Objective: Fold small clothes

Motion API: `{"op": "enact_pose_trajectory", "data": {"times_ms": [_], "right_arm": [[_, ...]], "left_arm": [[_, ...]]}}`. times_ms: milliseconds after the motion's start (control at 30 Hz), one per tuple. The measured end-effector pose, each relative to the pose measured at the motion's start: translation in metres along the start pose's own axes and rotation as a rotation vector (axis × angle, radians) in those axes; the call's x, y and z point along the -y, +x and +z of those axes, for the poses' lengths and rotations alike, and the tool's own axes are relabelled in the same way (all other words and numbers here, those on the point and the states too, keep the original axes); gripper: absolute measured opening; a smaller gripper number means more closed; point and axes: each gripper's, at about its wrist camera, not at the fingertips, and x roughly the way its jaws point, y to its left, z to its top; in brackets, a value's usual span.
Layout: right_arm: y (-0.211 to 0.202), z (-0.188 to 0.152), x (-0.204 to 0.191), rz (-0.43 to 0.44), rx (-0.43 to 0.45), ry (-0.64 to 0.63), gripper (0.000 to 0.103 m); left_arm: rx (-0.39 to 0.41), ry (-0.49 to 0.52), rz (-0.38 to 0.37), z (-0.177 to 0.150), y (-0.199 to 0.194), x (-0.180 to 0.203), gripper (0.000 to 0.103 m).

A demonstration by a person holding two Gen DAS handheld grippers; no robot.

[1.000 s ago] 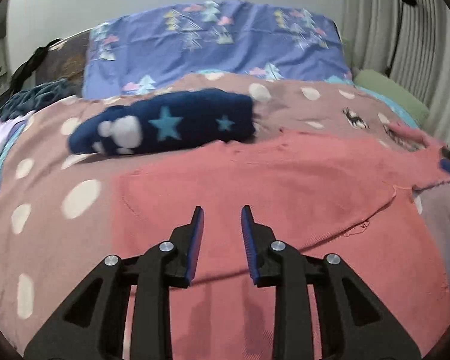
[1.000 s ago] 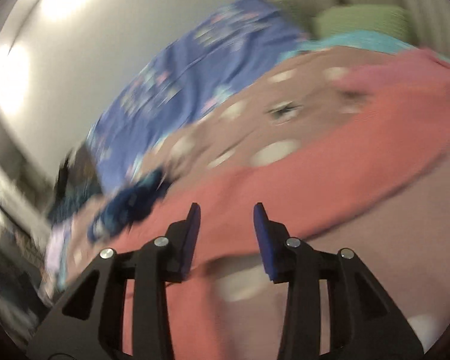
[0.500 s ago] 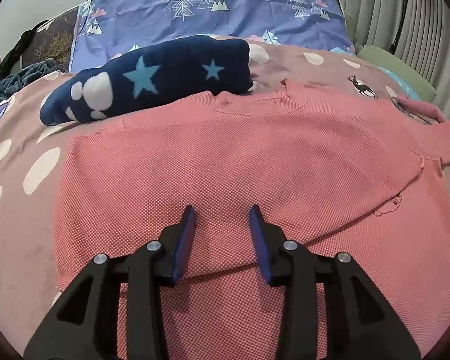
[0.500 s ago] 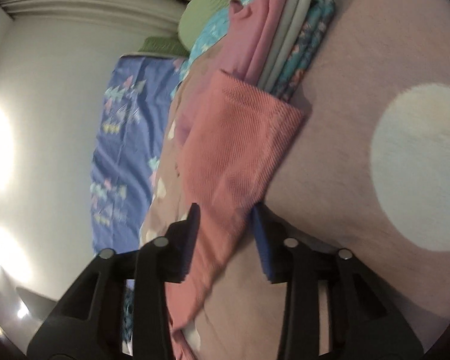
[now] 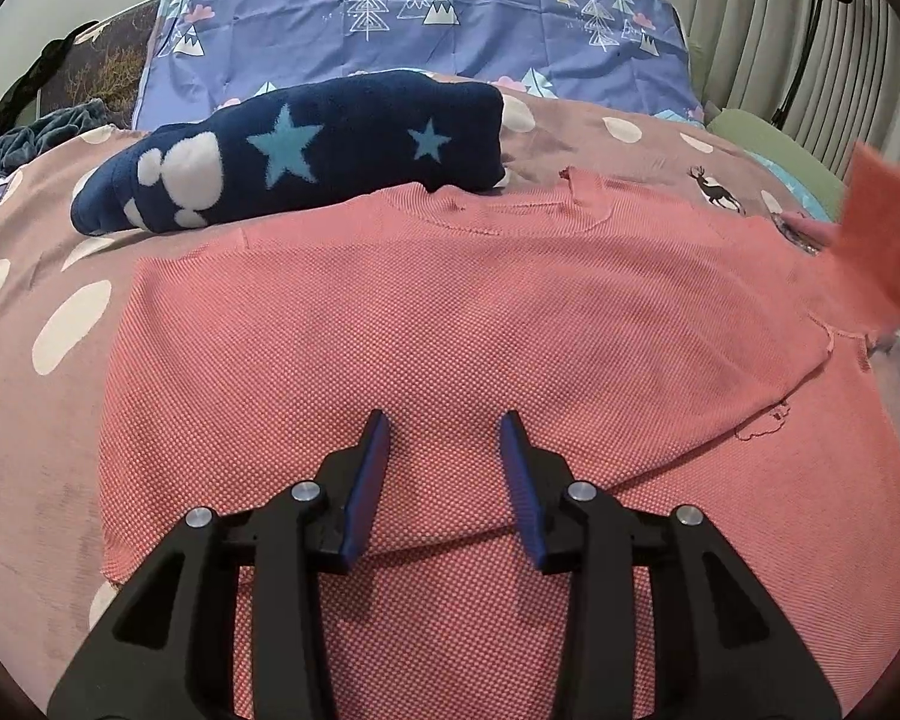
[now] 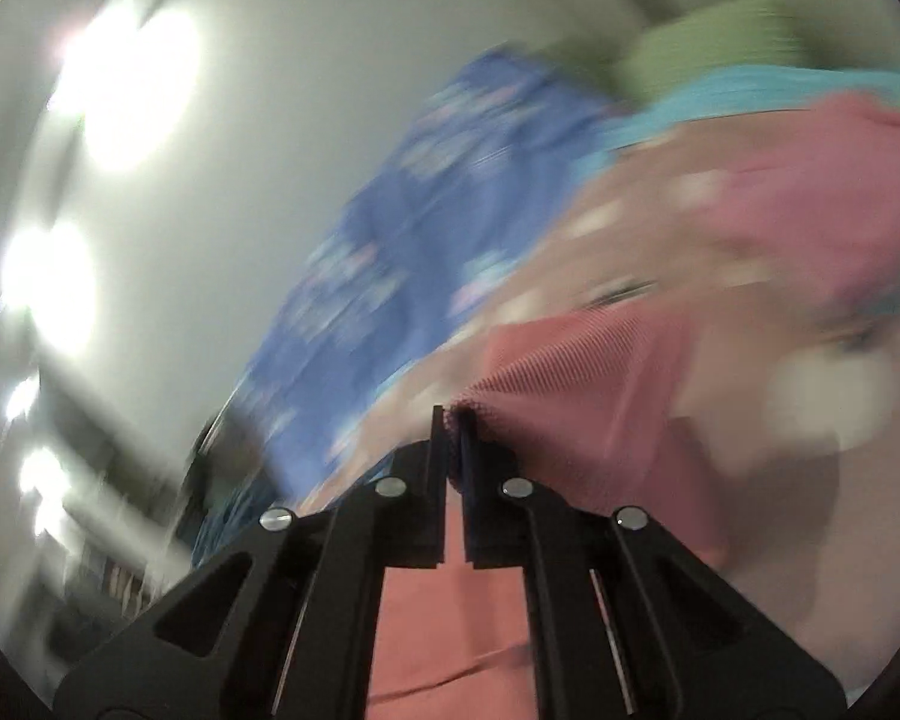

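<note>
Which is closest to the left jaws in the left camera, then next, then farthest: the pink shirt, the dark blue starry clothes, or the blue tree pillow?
1. Pink shirt: right under the left gripper.
2. Dark blue starry clothes: behind the shirt, toward the left.
3. Blue tree pillow: at the very back.

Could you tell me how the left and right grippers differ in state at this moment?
The left gripper is open, its jaws apart over the flat coral shirt; the right gripper is shut on the shirt's sleeve, lifting it. The left view is sharp, the right blurred. Both have black frames and blue pads.
</note>
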Motion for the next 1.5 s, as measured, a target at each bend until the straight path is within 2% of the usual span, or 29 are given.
{"op": "enact_pose_trajectory", "data": {"times_ms": [33,133,200,300,400,467,633,667,733,800,900,967,1000,1033,1067,1100,1167,1267,1300,1333,1367,1400,1500], "right_arm": [[0.015,-0.013,-0.02,0.059,-0.056,-0.042,0.004],[0.055,-0.062,-0.059,0.138,-0.215,-0.133,0.004],[0.086,-0.092,-0.068,0.125,-0.314,-0.176,0.004],[0.115,-0.138,-0.053,0.072,-0.465,-0.186,0.004],[0.127,-0.162,-0.024,0.032,-0.54,-0.141,0.005],[0.126,-0.167,-0.009,0.048,-0.551,-0.095,0.004],[0.108,-0.175,-0.01,0.081,-0.537,-0.082,0.009],[0.099,-0.175,-0.009,0.078,-0.524,-0.084,0.021],[0.093,-0.165,-0.015,0.076,-0.456,-0.085,0.035],[0.096,-0.155,-0.016,0.066,-0.427,-0.059,0.035],[0.112,-0.149,-0.015,0.08,-0.45,0.047,0.032],[0.115,-0.151,-0.031,0.192,-0.477,0.031,0.035],[0.114,-0.156,-0.048,0.3,-0.512,-0.041,0.038],[0.109,-0.159,-0.062,0.352,-0.537,-0.124,0.045],[0.103,-0.162,-0.073,0.362,-0.54,-0.212,0.048],[0.094,-0.164,-0.081,0.331,-0.522,-0.314,0.048],[0.084,-0.162,-0.076,0.261,-0.504,-0.377,0.049],[0.075,-0.158,-0.044,0.2,-0.503,-0.295,0.051],[0.072,-0.157,-0.033,0.186,-0.505,-0.271,0.051],[0.071,-0.158,-0.022,0.169,-0.51,-0.247,0.051],[0.069,-0.162,-0.011,0.154,-0.518,-0.223,0.046],[0.072,-0.166,0.0,0.143,-0.527,-0.189,0.037],[0.073,-0.164,0.003,0.153,-0.522,-0.169,0.036]], "left_arm": [[0.001,-0.003,-0.004,0.0,0.0,-0.001,0.041],[0.003,-0.019,-0.028,0.0,-0.001,-0.004,0.042],[0.005,-0.037,-0.055,-0.001,-0.001,-0.009,0.043],[0.01,-0.061,-0.091,-0.002,-0.002,-0.013,0.044],[0.011,-0.078,-0.113,-0.001,-0.002,-0.016,0.044],[0.01,-0.075,-0.114,-0.001,-0.001,-0.014,0.046],[0.008,-0.049,-0.104,-0.001,-0.002,-0.009,0.051],[0.008,-0.047,-0.102,-0.001,-0.002,-0.008,0.051],[0.007,-0.045,-0.1,-0.001,-0.002,-0.009,0.051],[0.005,-0.043,-0.097,0.0,-0.002,-0.008,0.051],[0.009,-0.051,-0.107,0.0,-0.003,-0.009,0.051],[0.016,-0.072,-0.128,-0.001,-0.004,-0.013,0.051],[0.018,-0.091,-0.147,-0.002,-0.004,-0.017,0.051],[0.019,-0.1,-0.156,-0.002,-0.004,-0.018,0.051],[0.02,-0.111,-0.169,-0.002,-0.004,-0.02,0.051],[0.021,-0.116,-0.176,-0.003,-0.004,-0.021,0.051],[0.024,-0.129,-0.191,-0.002,-0.004,-0.023,0.051],[0.037,-0.163,-0.24,-0.003,-0.008,-0.027,0.057],[0.045,-0.192,-0.282,-0.004,-0.011,-0.031,0.062],[0.05,-0.218,-0.324,-0.006,-0.013,-0.033,0.063],[0.051,-0.237,-0.353,-0.007,-0.014,-0.034,0.063],[0.044,-0.267,-0.39,-0.007,-0.013,-0.035,0.063],[0.024,-0.283,-0.432,-0.005,-0.009,-0.026,0.063]]}}
